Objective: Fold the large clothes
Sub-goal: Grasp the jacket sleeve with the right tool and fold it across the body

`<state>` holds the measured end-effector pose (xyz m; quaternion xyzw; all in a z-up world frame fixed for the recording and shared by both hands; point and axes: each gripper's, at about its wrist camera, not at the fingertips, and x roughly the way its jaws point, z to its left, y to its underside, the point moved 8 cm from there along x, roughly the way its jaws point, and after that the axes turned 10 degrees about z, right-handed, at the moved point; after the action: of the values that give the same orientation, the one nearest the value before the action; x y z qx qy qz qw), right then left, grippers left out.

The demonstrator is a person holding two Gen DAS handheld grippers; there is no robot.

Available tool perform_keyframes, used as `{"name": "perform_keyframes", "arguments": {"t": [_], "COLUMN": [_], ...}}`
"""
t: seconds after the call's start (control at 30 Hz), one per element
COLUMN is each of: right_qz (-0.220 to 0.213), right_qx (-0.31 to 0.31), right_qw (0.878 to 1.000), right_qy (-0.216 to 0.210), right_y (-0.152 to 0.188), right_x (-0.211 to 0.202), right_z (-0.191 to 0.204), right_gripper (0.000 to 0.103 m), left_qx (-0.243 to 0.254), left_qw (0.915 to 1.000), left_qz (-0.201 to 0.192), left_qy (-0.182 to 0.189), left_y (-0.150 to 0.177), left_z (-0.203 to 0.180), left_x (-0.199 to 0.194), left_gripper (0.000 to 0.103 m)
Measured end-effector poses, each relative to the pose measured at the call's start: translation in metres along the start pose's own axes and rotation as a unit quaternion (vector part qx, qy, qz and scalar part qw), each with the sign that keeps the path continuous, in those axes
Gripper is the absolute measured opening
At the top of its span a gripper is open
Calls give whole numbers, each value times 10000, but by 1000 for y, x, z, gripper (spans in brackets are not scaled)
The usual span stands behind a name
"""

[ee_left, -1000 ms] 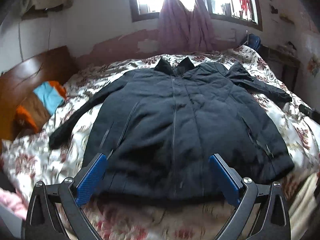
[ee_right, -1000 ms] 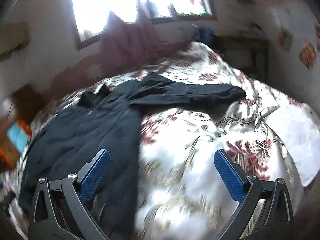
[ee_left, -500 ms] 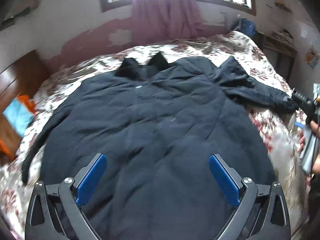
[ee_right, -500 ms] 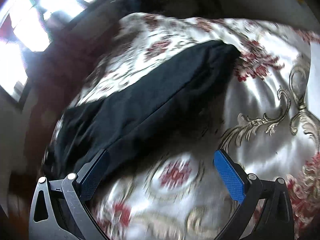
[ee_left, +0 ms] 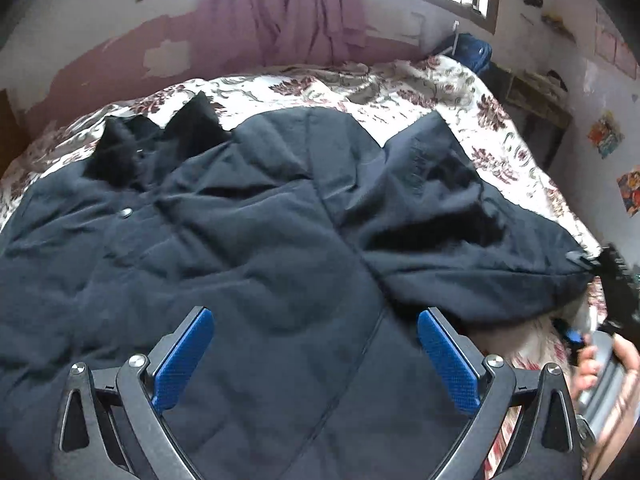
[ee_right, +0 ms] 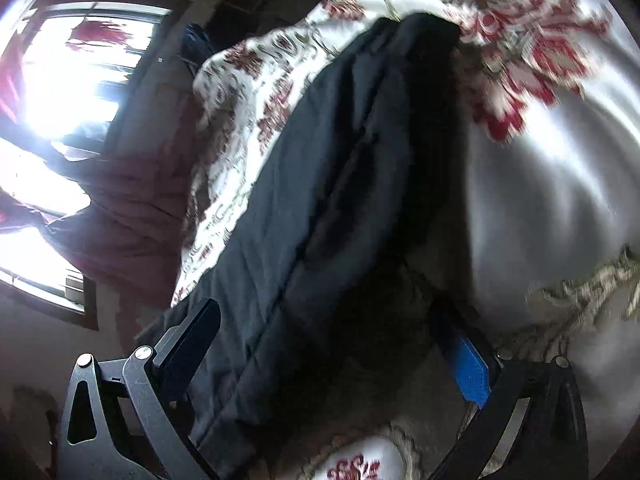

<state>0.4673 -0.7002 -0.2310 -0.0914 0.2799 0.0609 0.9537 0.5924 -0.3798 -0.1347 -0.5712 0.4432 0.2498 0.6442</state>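
A: Dark coat [ee_left: 248, 248] lies flat, front up, across the floral bedspread [ee_left: 400, 84]; collar toward the window wall; right sleeve [ee_right: 340, 184] stretches out toward the bed's right edge.

B: Tongs?

A: Left gripper [ee_left: 316, 356] hovers over the coat's lower body, jaws wide apart, holding nothing; right gripper [ee_right: 328, 356] also spread wide, straddling the sleeve near the cuff, one finger on each side, not closed yet.

B: Risks?

A: Right view is blurred, so depth is a guess; if the jaws close too shallow they likely pinch only the top layer and the padded sleeve slips out; too deep and they could grab the satin bedspread along with it, dragging the cover when the sleeve folds in; slick fabric under a bulky coat may let the whole body slide.

B: Anything in the way?

A: Not much; a hand [ee_left: 600, 364] and the right tool show at the left view's right edge, beside the cuff; purple curtain [ee_left: 280, 8] and blue bag [ee_left: 472, 50] sit well apart, beyond the bed.
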Motion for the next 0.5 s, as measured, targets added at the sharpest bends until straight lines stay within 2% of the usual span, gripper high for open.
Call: {"name": "perform_keyframes", "arguments": {"t": [0.03,0.07,0.1,0.17,0.2,0.27,0.37,0.43,0.5], "right_qz": [-46,-74,-90,-141,-225,-343,-719,-1027,-1286], "right_qx": [43,77,105,143,163,74,-462,-974,-1530], "right_qw": [9999,9998,9996,9992,9992,9987,9953,9885,9778], "right_qy": [-118,-184,-228,-357,-279,-376,-454,-536,-630], "right_y": [-3,-4,-5,-9,-10,-17,-17,-12,-6], "right_x": [1,1,4,5,5,0,-22,-42,-61], "right_z": [2,2,3,5,4,11,43,79,114], "right_gripper": [93,75,67,46,23,15,12,12,12], "left_qx": [0,-23,-66,-110,-126,-229,-355,-358,-348], "left_qw": [10000,9999,9997,9995,9993,9985,9968,9964,9971], "left_qz": [99,166,218,304,351,478,625,706,609], "left_qy": [-14,-14,-16,-5,7,135,341,316,289], "left_y": [-3,-4,-4,-2,0,3,4,6,7], "left_z": [-4,-4,-5,-4,-4,-1,3,10,22], "left_x": [10,16,22,30,34,42,41,34,22], "left_gripper": [103,103,103,103,103,103,103,103,103]}}
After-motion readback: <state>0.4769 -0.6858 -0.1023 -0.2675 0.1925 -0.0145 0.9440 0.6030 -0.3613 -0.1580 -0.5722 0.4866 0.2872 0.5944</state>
